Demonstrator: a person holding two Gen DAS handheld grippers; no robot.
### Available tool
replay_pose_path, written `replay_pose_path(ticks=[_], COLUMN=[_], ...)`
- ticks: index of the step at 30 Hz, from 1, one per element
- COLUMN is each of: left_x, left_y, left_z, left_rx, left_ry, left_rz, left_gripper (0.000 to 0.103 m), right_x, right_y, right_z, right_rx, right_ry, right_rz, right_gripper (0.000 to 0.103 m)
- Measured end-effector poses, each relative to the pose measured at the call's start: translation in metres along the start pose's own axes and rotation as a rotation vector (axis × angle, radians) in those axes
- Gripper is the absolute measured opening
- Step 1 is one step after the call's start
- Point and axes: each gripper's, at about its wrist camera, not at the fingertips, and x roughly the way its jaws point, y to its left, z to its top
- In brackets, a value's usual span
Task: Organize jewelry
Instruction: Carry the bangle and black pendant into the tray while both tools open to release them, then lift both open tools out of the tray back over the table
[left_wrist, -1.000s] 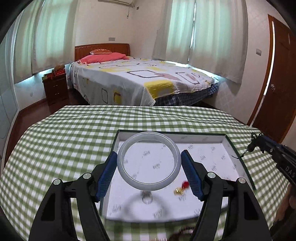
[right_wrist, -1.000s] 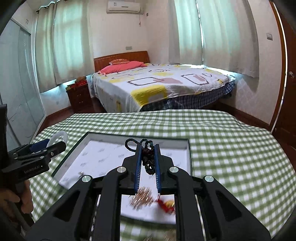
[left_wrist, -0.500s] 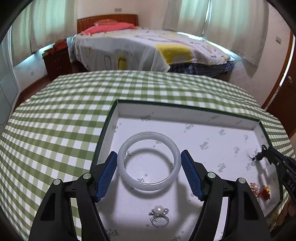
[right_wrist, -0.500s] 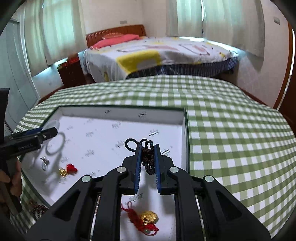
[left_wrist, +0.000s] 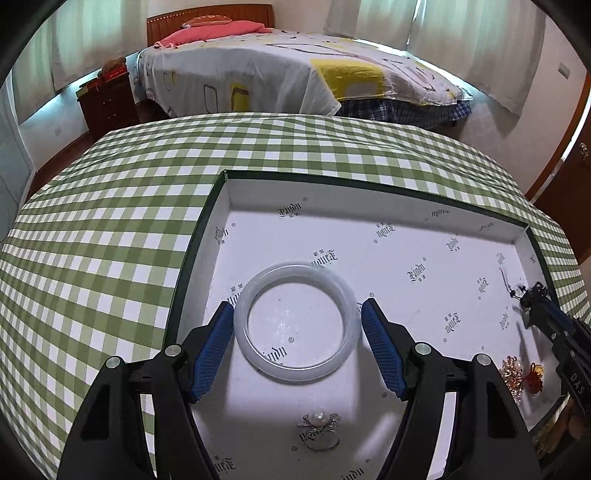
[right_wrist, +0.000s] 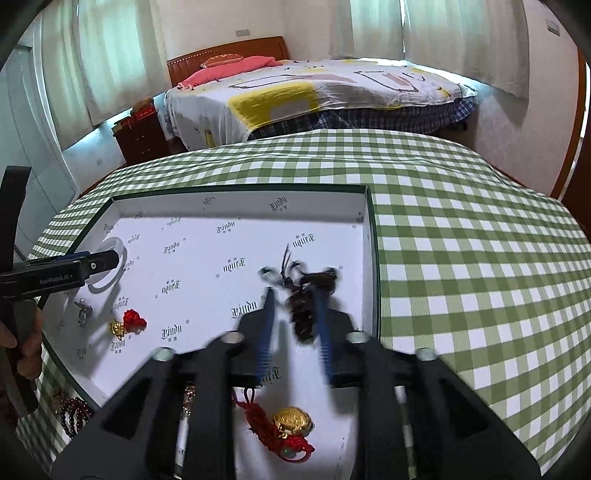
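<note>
The pale translucent jade bangle (left_wrist: 297, 320) is lying flat on the white tray (left_wrist: 369, 192) mid-frame, sitting right between the wide-open left tongs (left_wrist: 297, 345), while the right tongs (right_wrist: 293, 321) are gaping around a dark beaded cord bracelet (right_wrist: 304, 310).

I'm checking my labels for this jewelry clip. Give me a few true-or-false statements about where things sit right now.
1. The white bangle lies inside the box. True.
2. Dark red beads lie on the checkered cloth outside the box. True.
3. The pearl ring sits on the cloth. False: it lies in the box, near the bangle.
4. The left tongs are shut and empty. False: they are open, with the bangle between them.
</note>
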Motion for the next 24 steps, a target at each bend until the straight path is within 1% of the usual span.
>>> replay_pose_path(ticks=[4, 7, 12, 15, 22, 24], left_x=[-0.002, -0.006, -0.020, -0.034, -0.088, -0.100], left_y=[0.004, 0.008, 0.016, 0.016, 0.013, 0.013], left_z=[0.000, -0.002, -0.008, -0.013, -0.030, -0.034], left_rx=[-0.019, -0.031, -0.055, -0.050, 0.005, 0.011], left_ry=[-0.010, -0.025, -0.078, -0.131, -0.313, -0.343], left_rz=[-0.015, -0.025, -0.048, -0.043, -0.003, 0.003], left_gripper=[0.072, 0.072, 0.072, 0.072, 0.072, 0.072], right_x=[-0.004, -0.010, -0.026, -0.035, -0.061, -0.067], right_y=[0.000, -0.001, 0.004, 0.008, 0.019, 0.022], right_z=[-0.001, 0.000, 0.004, 0.007, 0.006, 0.003], right_rx=[0.000, 0.009, 0.009, 0.008, 0.011, 0.014], right_ry=[-0.008, -0.024, -0.060, -0.078, -0.111, -0.114], right_rz=[-0.003, 0.000, 0.000, -0.002, -0.005, -0.006], right_gripper=[0.034, 0.034, 0.034, 0.035, 0.035, 0.035])
